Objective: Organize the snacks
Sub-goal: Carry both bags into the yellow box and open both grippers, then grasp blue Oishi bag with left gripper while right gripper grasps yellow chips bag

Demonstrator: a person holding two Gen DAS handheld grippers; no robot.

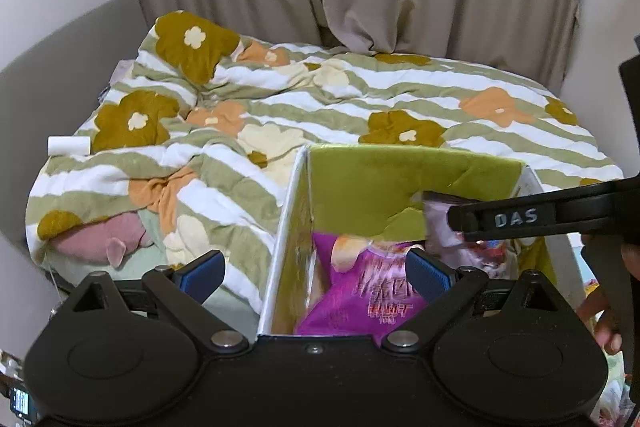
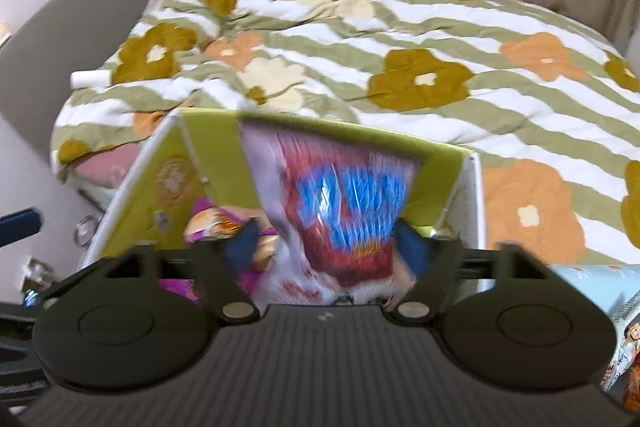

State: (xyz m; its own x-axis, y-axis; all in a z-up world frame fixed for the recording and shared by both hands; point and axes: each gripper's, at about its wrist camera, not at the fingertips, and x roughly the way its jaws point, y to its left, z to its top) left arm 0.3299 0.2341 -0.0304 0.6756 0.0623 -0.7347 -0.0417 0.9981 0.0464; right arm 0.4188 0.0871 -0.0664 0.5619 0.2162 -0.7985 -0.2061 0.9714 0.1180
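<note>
1. Left wrist view: your box [image 1: 400, 183] sits at the near edge of the bed, on the striped flower quilt [image 1: 320, 107]. It is white outside and lined yellow-green inside, and its top is open.
2. A purple snack bag [image 1: 360, 299] lies low in the box, its lettering blurred and unreadable.
3. A pale, red-printed snack bag [image 1: 440, 227] shows at the right side of the box, partly hidden behind the black finger of your right gripper [image 1: 532, 217], which reaches in from the right edge.
4. Your left gripper [image 1: 316, 273] points down over the near left wall of the box. Its blue pads stand wide apart, one outside the wall over the quilt, one above the purple bag; nothing is pinched between them.
5. Part of your hand [image 1: 608, 331] shows at the right edge, below the right gripper.
6. Right wrist view: the picture is blurred. The red-and-blue bag [image 2: 348, 211] stands upright inside the box [image 2: 474, 195], leaning against the far green wall, white at its lower end.
7. The purple bag [image 2: 208, 223] shows beside it, to the left and lower.
8. Your right gripper [image 2: 326, 243] points steeply down into the box. Its fingers are spread to either side of the red-and-blue bag; whether the pads touch it you cannot tell through the blur.
9. More printed snack packets [image 2: 624, 339] lie outside the box at the lower right.
</note>
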